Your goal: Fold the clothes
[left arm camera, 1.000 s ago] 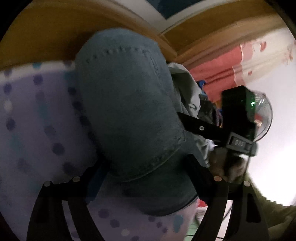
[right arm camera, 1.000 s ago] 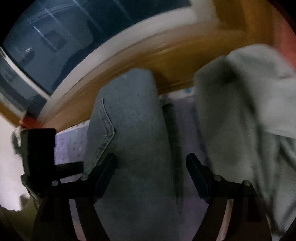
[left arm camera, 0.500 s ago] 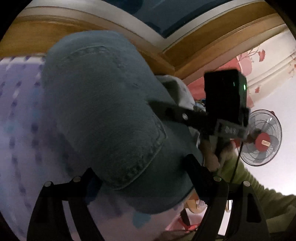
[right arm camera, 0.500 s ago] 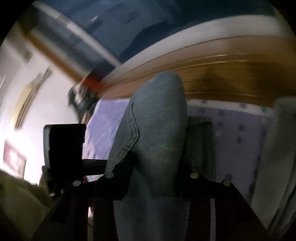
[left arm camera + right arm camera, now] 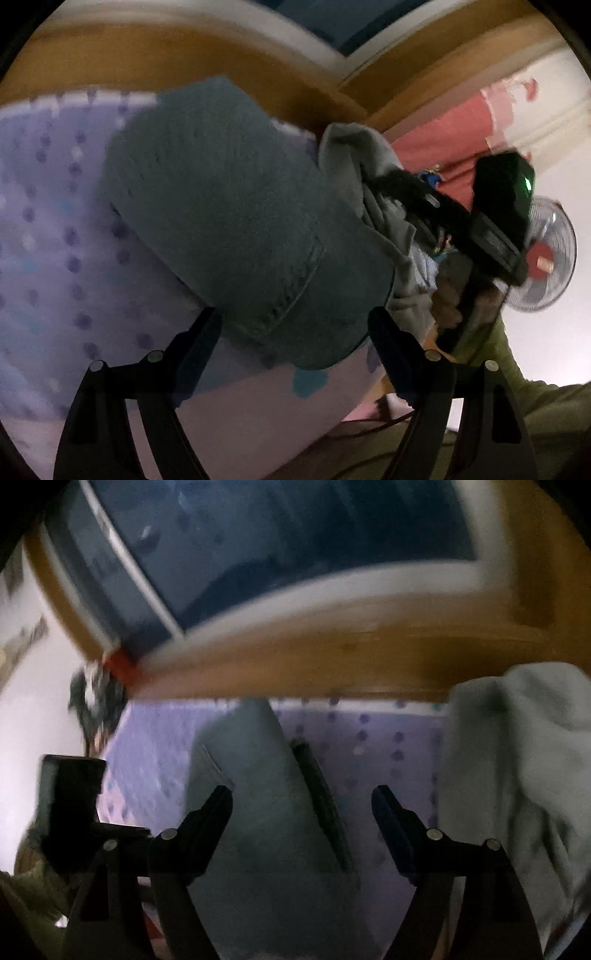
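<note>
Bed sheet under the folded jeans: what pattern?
Lilac bed sheet with darker purple dots and some teal ones; clearest in the left wrist view.

Folded jeans (image 5: 236,221) on dotted sheet (image 5: 55,240) w/ grey garment (image 5: 354,155) just beside (right gripper (image 5: 424,199) over it); left gripper (image 5: 291,325) jaws apart.

Both wrist views look down, close, sharing jeans (image 5: 236,229).

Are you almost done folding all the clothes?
Not yet. The jeans already lie folded on the dotted sheet. Nothing is in hand: the left gripper is open, and the right gripper is opening with nothing pinched. The crumpled grey garment beside them still needs folding.
</note>
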The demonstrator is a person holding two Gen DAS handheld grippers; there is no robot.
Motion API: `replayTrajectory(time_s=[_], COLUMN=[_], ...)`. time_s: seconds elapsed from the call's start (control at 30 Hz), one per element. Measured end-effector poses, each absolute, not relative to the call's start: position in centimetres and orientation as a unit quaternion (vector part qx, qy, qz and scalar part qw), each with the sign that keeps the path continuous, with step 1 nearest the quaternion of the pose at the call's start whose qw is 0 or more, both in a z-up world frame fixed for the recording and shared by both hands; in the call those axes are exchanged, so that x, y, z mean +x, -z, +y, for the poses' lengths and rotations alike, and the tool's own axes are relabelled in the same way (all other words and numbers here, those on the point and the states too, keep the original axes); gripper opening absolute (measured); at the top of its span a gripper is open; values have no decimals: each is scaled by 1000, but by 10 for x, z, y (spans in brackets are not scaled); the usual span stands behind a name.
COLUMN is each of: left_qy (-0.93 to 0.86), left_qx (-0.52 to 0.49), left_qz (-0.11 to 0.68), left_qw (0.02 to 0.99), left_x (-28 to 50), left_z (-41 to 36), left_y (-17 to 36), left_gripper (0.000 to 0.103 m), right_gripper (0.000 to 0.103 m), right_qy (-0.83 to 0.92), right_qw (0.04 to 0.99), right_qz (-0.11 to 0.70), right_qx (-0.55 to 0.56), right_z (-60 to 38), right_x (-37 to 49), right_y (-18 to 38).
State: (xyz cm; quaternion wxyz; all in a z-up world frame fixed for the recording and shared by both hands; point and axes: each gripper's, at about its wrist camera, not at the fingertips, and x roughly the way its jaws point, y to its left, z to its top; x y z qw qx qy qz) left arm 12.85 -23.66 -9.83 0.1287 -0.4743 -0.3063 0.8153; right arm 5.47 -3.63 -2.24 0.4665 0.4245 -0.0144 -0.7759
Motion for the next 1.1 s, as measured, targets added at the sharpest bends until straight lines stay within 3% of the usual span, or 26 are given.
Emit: replayTrajectory(time_s=[0.2, 0.5, 0.63, 0.87, 0.97, 1.0, 1.1], left_qy=[-839, -831, -821, -777, -753, -747, -722], left_qx=[-466, -492, -499, -518, -538, -545, -563], left_qz=[-238, -123, -78, -74, -83, -84, -112], left_qw=[145, 227, 265, 349, 370, 371, 387], left_x=[129, 70, 44, 8, -4, -7, -14], left_z=[-302, -344, -347, -340, -334, -331, -331], left_y=[81, 84, 90, 106, 121, 126, 139], left_gripper=[83, 84, 84, 85, 98, 103, 103], right_gripper=[81, 81, 81, 87, 103, 103, 103], right_qy=[795, 785, 781, 807, 799, 794, 797], right_qw=[377, 223, 210, 182, 171, 168, 166], right_qz=[-163, -261, -288, -281, -303, -315, -318], right_qx=[446, 516, 513, 487, 491, 493, 486], right_z=[6, 28, 14, -15, -17, -17, -20], right_x=[117, 139, 144, 139, 135, 134, 133], right_y=[33, 77, 85, 90, 101, 106, 109])
